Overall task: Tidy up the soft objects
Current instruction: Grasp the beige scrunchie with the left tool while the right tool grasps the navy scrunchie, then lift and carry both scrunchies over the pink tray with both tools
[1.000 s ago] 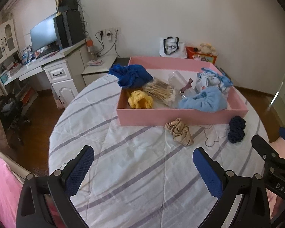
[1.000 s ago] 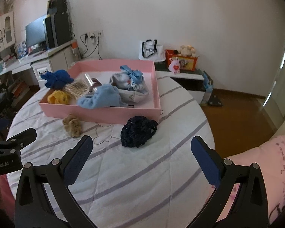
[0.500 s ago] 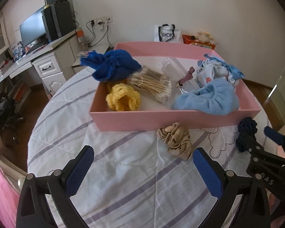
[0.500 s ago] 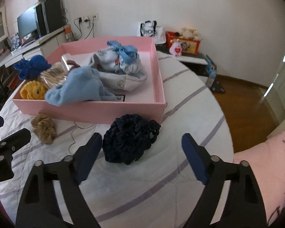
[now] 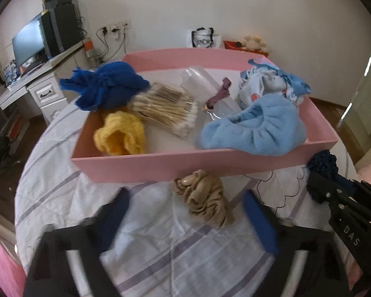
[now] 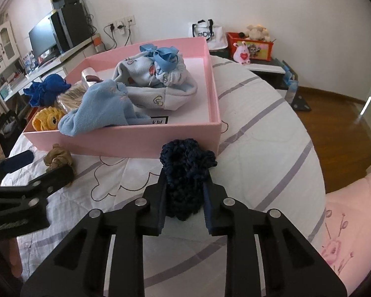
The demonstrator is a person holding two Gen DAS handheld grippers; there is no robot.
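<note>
Take the pink box [image 6: 126, 136] as your landmark; everything turns on where the two loose pieces lie against its near wall. Your right claw [image 6: 184, 198] is pressed together on the navy scrunchie [image 6: 185, 173], pinching its near end while the far end bunches up just short of the box's near right corner. That piece sits directly ahead of the claw, between it and the box wall, so the way in looks to be up and over the wall straight ahead, not sideways.

Your left claw [image 5: 185, 212] is closing, its jaws blurred with motion, and the tan scrunchie [image 5: 202, 200] lies between them but the pads do not yet seem to press on it. That scrunchie rests on the striped bedcover [image 5: 61, 185], its far end touching the middle of the box's near wall, its long axis running from the wall back toward you and slightly to the right. It lies a little right of the claw's midline, so the right pad will likely meet it first.

Inside the box, the light blue cloth [image 5: 257, 128] drapes over the near wall toward the right corner, and the yellow knit piece [image 5: 121, 133] fills the near left corner. The open floor between them is probably your cleanest landing spot.
</note>
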